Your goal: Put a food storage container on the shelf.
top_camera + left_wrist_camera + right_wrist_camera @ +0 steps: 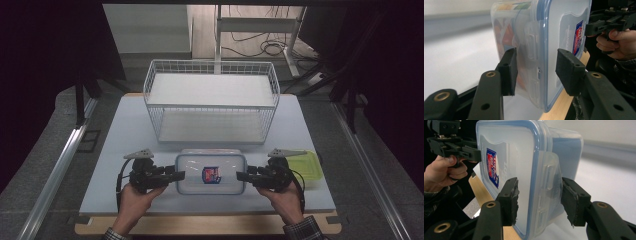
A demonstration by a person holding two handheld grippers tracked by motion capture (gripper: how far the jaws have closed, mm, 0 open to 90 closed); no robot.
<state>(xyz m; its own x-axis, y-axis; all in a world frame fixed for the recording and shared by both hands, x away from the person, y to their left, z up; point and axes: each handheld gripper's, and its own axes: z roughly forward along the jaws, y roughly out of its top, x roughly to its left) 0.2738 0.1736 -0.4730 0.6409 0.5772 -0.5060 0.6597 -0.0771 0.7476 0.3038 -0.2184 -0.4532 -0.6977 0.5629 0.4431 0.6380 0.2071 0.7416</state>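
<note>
Both tools, left tool (180, 175) and right tool (240, 176), clench the clear container (210, 172); its red-blue label (492, 167) is unreadable.

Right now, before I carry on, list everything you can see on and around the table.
Food box: one, clear with a blue-rimmed lid and a red and blue sticker, near edge of the table, held at both ends.
Green lid: one, yellow-green, flat on the table just right of the box, behind the right hand-held gripper.
Wire rack: one, white, two shelves, middle of the table behind the box.
Table: one, pale top on a wooden board.
Cables: several, dark, on the floor beyond the table.
Left hand-held gripper: one, black, jaws clamped on the box's left end.
Right hand-held gripper: one, black, jaws clamped on the box's right end.
</note>
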